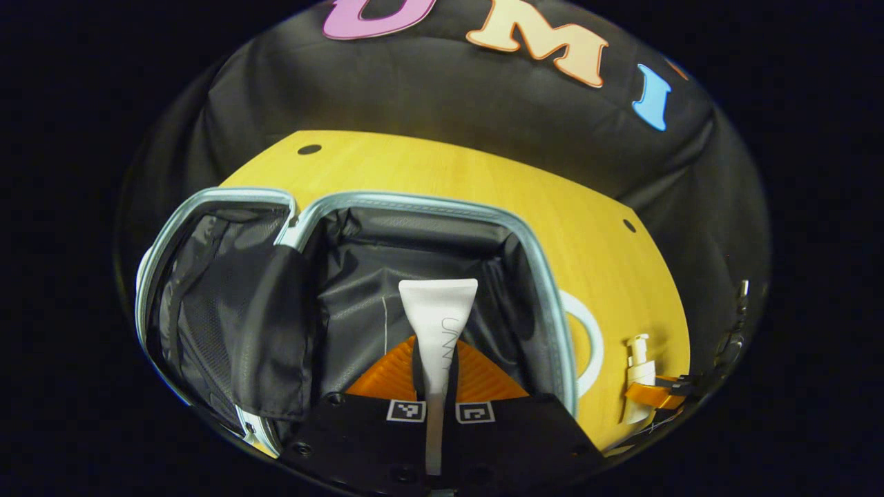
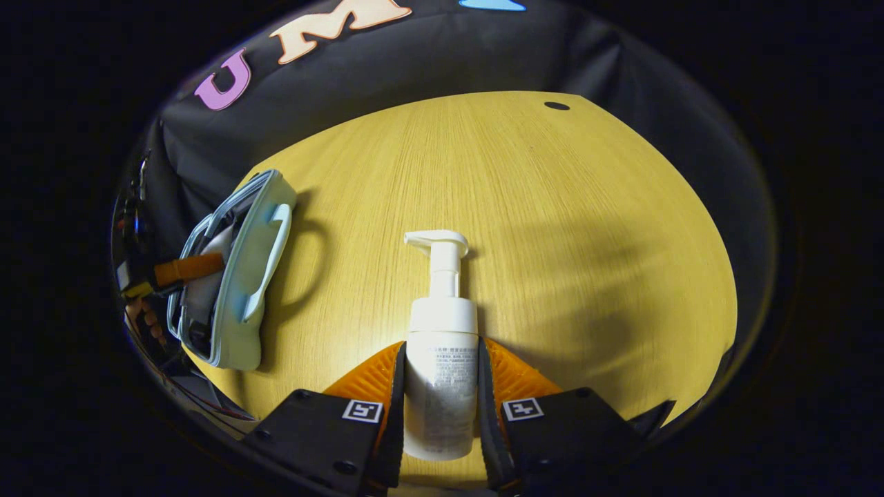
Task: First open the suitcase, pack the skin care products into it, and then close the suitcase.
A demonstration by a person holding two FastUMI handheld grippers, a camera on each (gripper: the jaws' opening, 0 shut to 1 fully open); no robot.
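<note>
A small pale blue suitcase (image 1: 548,297) lies open on the wooden table, its dark lined lid (image 1: 207,317) folded out to the left. My left gripper (image 1: 436,362) is shut on a white tube (image 1: 438,310), held flat end forward over the main compartment. In the right gripper view my right gripper (image 2: 442,369) is shut on a white pump bottle (image 2: 442,345), nozzle pointing away, just above the table. That bottle (image 1: 639,376) and gripper also show at the far right of the left gripper view. The suitcase (image 2: 245,276) stands to the left in the right gripper view.
The yellow wooden table (image 2: 552,207) has bare room ahead and right of the bottle. Small round holes (image 2: 556,105) mark its far corners. A white handle (image 1: 590,345) juts from the suitcase's right side. Black cloth wall surrounds the table.
</note>
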